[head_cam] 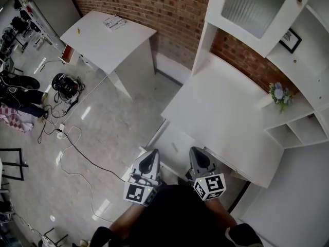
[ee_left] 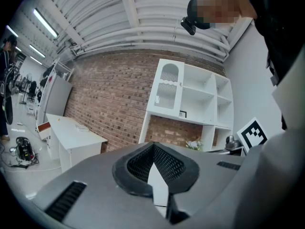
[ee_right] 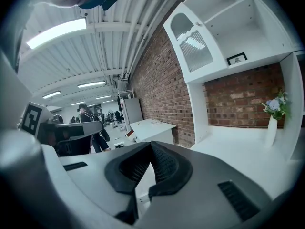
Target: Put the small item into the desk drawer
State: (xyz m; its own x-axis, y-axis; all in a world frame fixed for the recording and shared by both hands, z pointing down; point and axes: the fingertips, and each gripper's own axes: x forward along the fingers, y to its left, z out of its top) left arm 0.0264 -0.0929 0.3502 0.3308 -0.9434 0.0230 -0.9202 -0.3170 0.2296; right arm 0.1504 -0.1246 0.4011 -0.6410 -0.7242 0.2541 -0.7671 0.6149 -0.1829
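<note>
Left gripper point(head_cam: 152, 156) and right gripper point(head_cam: 198, 153) sit side by side at 6 o'clock, close to our body, noses toward desk point(head_cam: 221, 112). We judge this resting pose, since nothing is carried. Both jaw pairs pressed together, empty.

Small item: we find it in no view. Likely drawer front point(head_cam: 177, 140) at 12 o'clock from grippers, inside hidden. Item may lie within or out of frame. Flower vase point(head_cam: 279, 94) at 3 o'clock, alone on desktop.

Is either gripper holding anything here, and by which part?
Nothing is held. The left gripper and the right gripper both have their jaws together with nothing between them.
</note>
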